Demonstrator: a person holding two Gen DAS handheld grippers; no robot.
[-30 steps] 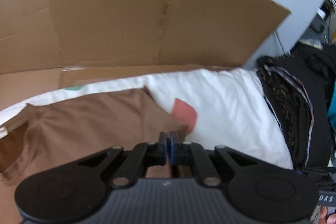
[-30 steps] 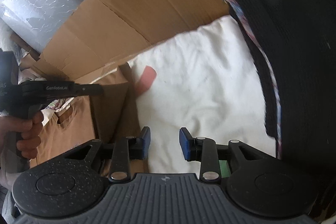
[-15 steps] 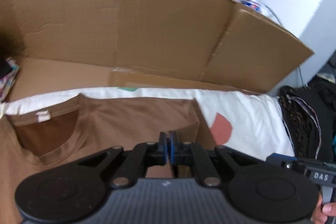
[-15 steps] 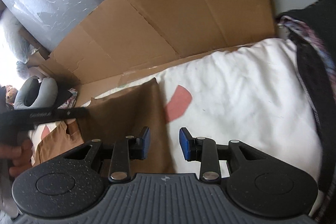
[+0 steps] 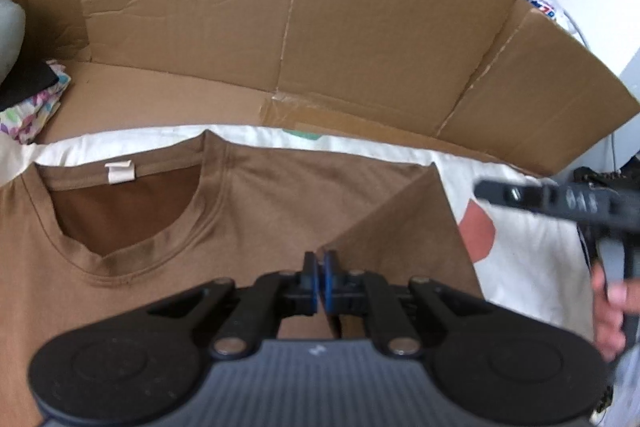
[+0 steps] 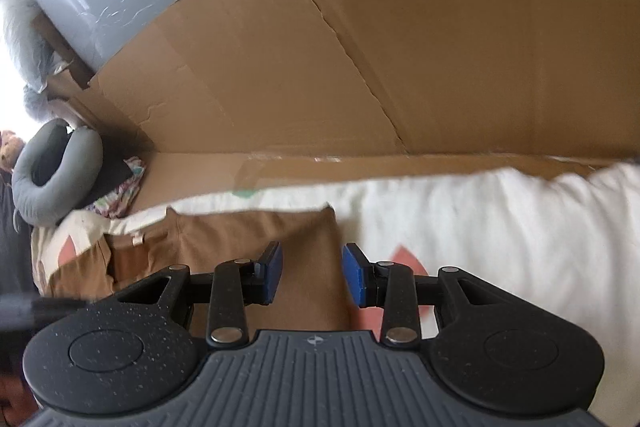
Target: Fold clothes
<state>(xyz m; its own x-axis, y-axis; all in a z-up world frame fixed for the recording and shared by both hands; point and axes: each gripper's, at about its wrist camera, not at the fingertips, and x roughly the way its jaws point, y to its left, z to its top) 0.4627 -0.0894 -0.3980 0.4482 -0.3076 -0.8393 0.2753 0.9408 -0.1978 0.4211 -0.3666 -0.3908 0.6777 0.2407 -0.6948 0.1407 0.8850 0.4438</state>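
A brown T-shirt (image 5: 260, 203) lies flat on a white sheet (image 5: 532, 267), collar and white label towards the cardboard. Its right side is lifted into a triangular flap (image 5: 404, 227). The flap's edge runs into my left gripper (image 5: 321, 267), which is shut on the fabric. In the left wrist view the right gripper's body (image 5: 560, 203) shows blurred at the right, with a hand (image 5: 608, 307) on it. In the right wrist view my right gripper (image 6: 312, 275) hovers over the same T-shirt's (image 6: 240, 231) right edge. Its jaws are opening, and nothing sits between the blue pads (image 6: 354, 275).
A large cardboard sheet (image 5: 280, 7) stands as a wall behind the bedding. A grey neck pillow (image 6: 52, 179) and a colourful cloth (image 5: 32, 107) lie at the far left. The sheet has pink patches (image 5: 478, 233).
Both grippers have swung left along the bed. The collar has come into the left wrist view, the dark clothes pile at the right has gone, and the right jaws stand slightly wider.
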